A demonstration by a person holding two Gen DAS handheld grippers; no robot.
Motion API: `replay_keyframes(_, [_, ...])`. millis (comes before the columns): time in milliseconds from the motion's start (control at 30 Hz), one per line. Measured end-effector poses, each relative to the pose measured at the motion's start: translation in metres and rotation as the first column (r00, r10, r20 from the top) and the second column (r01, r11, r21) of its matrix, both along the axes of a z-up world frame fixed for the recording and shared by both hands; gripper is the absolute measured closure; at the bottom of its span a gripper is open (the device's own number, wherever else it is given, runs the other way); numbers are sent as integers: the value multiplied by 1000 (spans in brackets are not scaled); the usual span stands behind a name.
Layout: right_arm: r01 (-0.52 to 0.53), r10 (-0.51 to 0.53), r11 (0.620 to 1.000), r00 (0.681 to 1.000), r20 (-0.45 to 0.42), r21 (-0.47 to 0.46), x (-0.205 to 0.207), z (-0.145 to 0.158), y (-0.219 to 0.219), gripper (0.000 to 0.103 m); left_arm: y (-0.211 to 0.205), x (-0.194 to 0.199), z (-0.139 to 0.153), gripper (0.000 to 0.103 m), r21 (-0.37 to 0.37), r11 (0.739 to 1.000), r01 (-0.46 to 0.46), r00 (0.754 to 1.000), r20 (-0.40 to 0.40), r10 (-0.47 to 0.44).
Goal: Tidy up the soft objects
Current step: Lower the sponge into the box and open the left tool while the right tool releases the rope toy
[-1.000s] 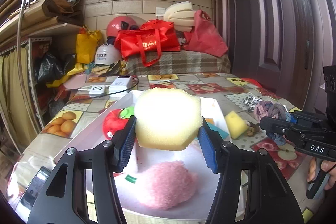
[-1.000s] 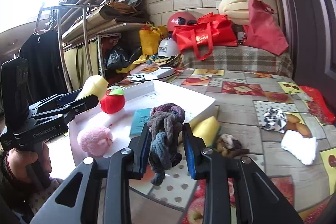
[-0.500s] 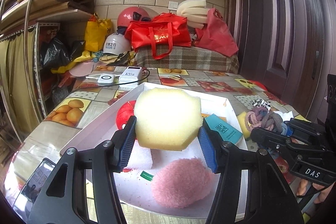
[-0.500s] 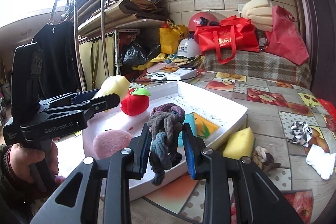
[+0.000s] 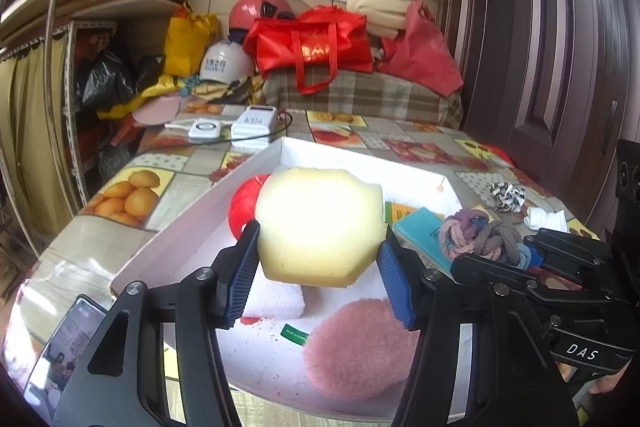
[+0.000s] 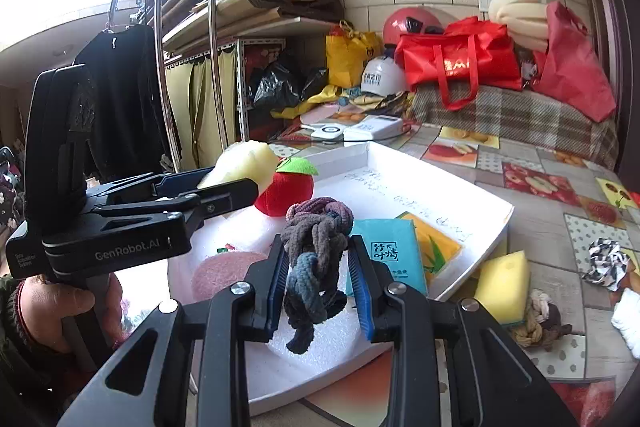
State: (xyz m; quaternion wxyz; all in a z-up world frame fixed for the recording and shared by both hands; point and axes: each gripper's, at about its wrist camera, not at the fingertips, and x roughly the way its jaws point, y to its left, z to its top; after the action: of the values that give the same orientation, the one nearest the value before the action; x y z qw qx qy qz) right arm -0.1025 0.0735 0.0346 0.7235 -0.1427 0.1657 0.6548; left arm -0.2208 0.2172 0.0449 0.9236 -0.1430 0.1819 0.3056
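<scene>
My left gripper [image 5: 318,273] is shut on a pale yellow hexagonal sponge [image 5: 320,223], held above the white tray [image 5: 192,227]. Over the tray's near right part, my right gripper [image 6: 318,291] is shut on a knotted rope toy [image 6: 316,251] of purple, grey and blue strands. From the left wrist view that toy [image 5: 480,235] shows at the right, in the right gripper [image 5: 532,267]. The tray holds a pink fluffy pad [image 5: 356,351], a red plush apple [image 6: 286,187], a teal tissue pack [image 6: 386,255] and white foam [image 5: 276,301].
On the fruit-patterned tablecloth to the tray's right lie a yellow sponge wedge [image 6: 504,285], a braided rope knot [image 6: 536,319], a black-and-white scrunchie [image 6: 606,261] and a white cloth [image 6: 628,319]. A phone [image 5: 64,347] lies at the near left. Bags and helmets crowd the far end.
Both grippers have moved in over the tray with their loads, the right one coming from beside the tray to above its near corner. The grips are unchanged.
</scene>
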Motion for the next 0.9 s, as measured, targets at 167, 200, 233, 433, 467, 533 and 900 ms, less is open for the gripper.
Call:
replay_keyframes(167, [-16,13,996,1000,-28,-83,3,-8,18,73,10,9,-6,46,-54,998,36,999,-32,-37])
replay_keyframes(200, [-17,14,995,999,-32,-98,3,-9,21,73,11,11,-6,46,-61,997,40,998,-36,-42])
replay_keyframes(233, [-18,14,993,999,-37,-113,4,-11,24,73,12,13,-7,46,-72,996,45,998,-43,-48])
replay_keyframes(433, [36,-43,988,998,-43,-148,13,-14,35,74,15,14,-9,46,-92,994,53,997,-43,-57])
replay_keyframes(467, [58,-66,988,997,-44,-145,17,-14,36,74,15,13,-9,46,-91,995,50,998,-40,-54])
replay_keyframes(533, [105,-115,984,991,-64,-142,28,-13,38,74,16,12,-8,46,-92,995,46,998,-37,-49])
replay_keyframes(900, [116,-126,987,989,-83,-113,32,-10,39,73,19,35,-9,45,-59,998,35,995,-89,-40])
